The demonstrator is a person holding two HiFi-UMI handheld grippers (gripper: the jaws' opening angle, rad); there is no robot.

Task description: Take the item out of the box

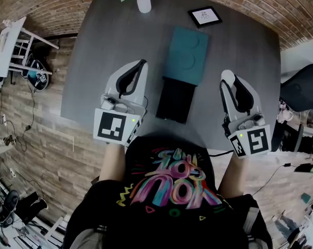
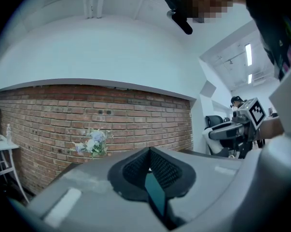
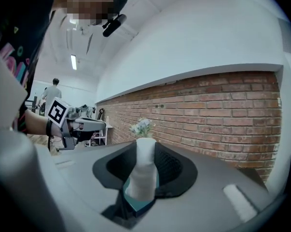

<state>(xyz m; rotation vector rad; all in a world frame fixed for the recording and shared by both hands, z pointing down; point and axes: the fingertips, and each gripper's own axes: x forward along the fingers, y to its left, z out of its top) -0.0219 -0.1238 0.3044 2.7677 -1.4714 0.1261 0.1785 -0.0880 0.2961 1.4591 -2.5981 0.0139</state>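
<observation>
Grey and round, the matte table (image 1: 114, 45) carries the box in two abutting parts, a teal rectangular tray with two round hollows (image 1: 186, 55) and a black rectangular base (image 1: 176, 100), both lying between the two tools. Left of the box the left gripper (image 1: 140, 62) has its jaws together on nothing, while the right gripper (image 1: 229, 83) is clamped on the small white rounded cylinder (image 3: 144, 170), held clear of the box at its right. Removal looks done, so the next move probably calls for lowering the cylinder onto bare tabletop and parting the jaws gently.
</observation>
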